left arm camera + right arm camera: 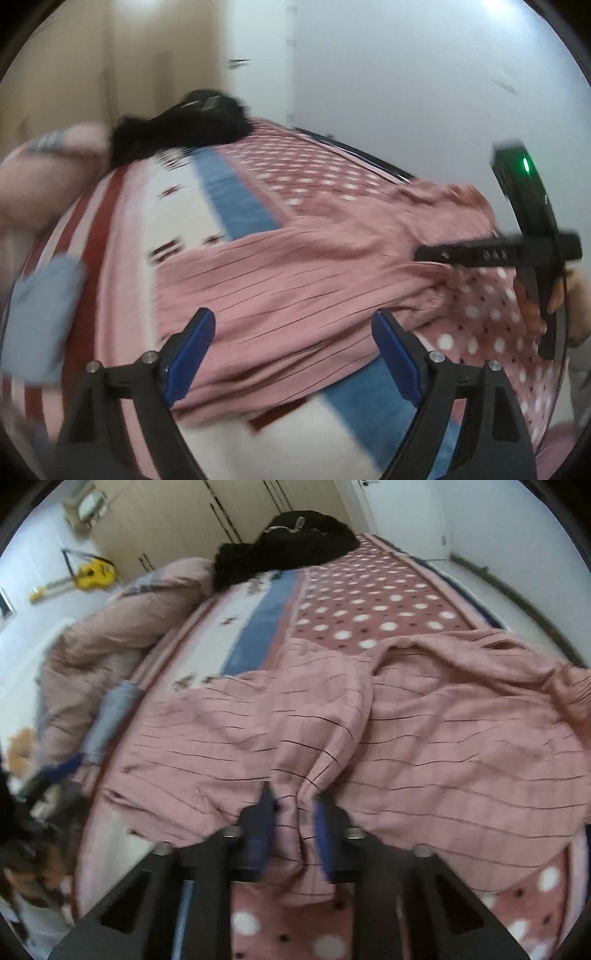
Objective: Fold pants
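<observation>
Pink pants with thin dark stripes (295, 280) lie spread and wrinkled across the bed. In the left wrist view my left gripper (293, 317) hovers over them, its blue pads wide apart with nothing between them. In the right wrist view my right gripper (295, 805) is shut on a bunched fold of the pants (406, 731) near their front edge. The fabric puckers up between its fingers. The right gripper's black handle (535, 254), held by a hand, shows at the right of the left wrist view. The pants' elastic waistband (576, 690) lies at the far right.
The bed cover (369, 605) is pink with white dots, plus blue and white bands. A black pile of clothes (288, 539) sits at the far end and a pink duvet (122, 635) at the left. A grey-blue cloth (114, 716) lies on the left edge. A yellow guitar (92, 574) leans by the wardrobe.
</observation>
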A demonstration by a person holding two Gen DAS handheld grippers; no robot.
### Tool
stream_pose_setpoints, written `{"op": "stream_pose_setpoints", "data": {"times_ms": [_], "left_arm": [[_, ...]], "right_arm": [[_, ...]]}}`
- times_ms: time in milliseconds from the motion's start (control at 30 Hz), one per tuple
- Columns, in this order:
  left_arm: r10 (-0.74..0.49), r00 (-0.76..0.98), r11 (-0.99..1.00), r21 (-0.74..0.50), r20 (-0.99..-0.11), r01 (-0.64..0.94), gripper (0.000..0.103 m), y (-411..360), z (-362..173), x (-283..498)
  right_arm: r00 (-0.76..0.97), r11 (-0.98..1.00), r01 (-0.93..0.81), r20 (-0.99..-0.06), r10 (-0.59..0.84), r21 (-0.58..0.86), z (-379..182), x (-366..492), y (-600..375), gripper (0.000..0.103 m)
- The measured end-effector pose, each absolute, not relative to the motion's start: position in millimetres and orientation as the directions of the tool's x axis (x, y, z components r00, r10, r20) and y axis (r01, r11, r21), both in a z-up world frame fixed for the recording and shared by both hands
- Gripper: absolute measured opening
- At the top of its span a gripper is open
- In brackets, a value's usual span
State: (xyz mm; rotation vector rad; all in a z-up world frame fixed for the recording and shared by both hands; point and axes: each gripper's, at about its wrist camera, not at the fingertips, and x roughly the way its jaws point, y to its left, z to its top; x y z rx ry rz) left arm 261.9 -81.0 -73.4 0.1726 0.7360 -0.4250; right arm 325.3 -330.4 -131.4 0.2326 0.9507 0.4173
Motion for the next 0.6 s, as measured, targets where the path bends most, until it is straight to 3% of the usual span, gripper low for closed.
{"op": "stream_pose_setpoints", "data": {"times_ms": [233,367,467,600], "left_arm": [[-0.307,0.634,0.806,0.160,-0.710,0.570,0.081,-164.9,-94.5,273.6],[-0.341,0.621,0.778,0.159,-0.705,0.608,0.081,-188.5,-95.7,275.4],[-0.306,0.612,0.755,0.205,-0.729,0.622,0.065,-211.4,-103.1,279.7],[-0.273,0.620,0.756,0.235,-0.735,0.611,0.030,-229.2,-110.3,282.1]], "right_arm": [[0.562,0.833,-0.244,-0.627,0.539,0.497,-118.4,318.4,-351.8,0.005],[0.552,0.762,-0.254,-0.558,0.620,0.595,-114.0,323.2,-362.6,0.004],[0.552,0.729,-0.259,-0.522,0.650,0.634,-111.0,325.1,-370.1,0.004],[0.560,0.703,-0.250,-0.493,0.666,0.666,-110.1,324.8,-381.4,0.004]]}}
